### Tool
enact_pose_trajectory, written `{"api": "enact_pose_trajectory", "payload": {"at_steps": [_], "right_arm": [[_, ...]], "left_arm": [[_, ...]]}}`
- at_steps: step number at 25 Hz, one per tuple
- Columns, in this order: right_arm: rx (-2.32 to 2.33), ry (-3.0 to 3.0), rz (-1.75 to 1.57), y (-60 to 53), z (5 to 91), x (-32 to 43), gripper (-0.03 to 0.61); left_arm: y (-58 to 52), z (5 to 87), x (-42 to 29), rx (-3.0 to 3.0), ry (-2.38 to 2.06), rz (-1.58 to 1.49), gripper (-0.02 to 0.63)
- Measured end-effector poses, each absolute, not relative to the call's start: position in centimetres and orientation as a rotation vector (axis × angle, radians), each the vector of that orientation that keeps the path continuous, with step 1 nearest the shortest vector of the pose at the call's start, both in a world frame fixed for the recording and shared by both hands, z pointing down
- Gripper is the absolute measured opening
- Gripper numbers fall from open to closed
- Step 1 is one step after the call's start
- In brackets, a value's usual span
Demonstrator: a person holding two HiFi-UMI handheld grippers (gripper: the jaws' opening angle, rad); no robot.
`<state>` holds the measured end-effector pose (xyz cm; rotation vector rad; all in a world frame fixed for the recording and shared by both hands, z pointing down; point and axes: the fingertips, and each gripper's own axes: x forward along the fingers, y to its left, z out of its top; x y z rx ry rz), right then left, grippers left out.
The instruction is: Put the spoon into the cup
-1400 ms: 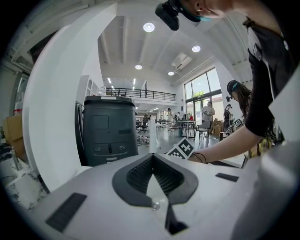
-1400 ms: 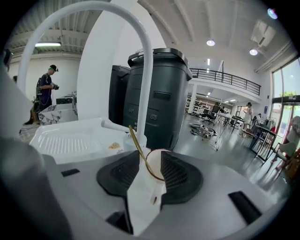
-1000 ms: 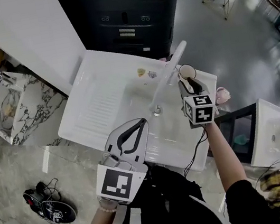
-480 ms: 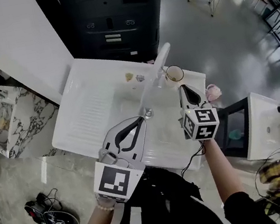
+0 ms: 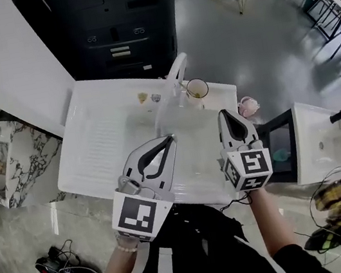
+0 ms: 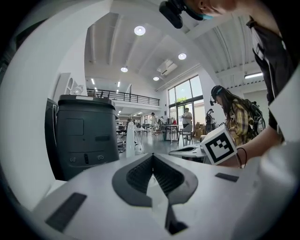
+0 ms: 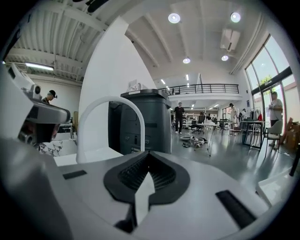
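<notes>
Spoon is in neither tool. The right tool (image 5: 223,115) has just closed, jaws together on nothing, and has pulled back from the cup (image 5: 197,88) it was reaching a second ago. The left tool (image 5: 171,139) is also pressed together and empty. The cup stands on the sink (image 5: 99,138) rim beside the faucet (image 5: 171,86). A pale shape inside is probably the spoon, so the task looks done.

- Head view: bright, even light; the white sink (image 5: 93,140) nearly blows out, and the glossy floor (image 5: 258,38) carries pale glare.
- Both gripper views: strong fisheye bending, black corners, ceiling lamps (image 7: 174,18) flaring, foreground soft.
</notes>
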<state>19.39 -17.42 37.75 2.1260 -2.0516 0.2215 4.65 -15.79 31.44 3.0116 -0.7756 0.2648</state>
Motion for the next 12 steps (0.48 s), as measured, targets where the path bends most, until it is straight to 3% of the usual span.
{"api": "enact_pose_trajectory", "payload": {"at_steps": [12], "right_arm": [[2.166, -2.049, 0.156, -14.2, 34.5, 18.7, 0.002]], "left_arm": [[-16.3, 31.3, 6.2, 3.015, -0.737, 0.258, -0.003]]}}
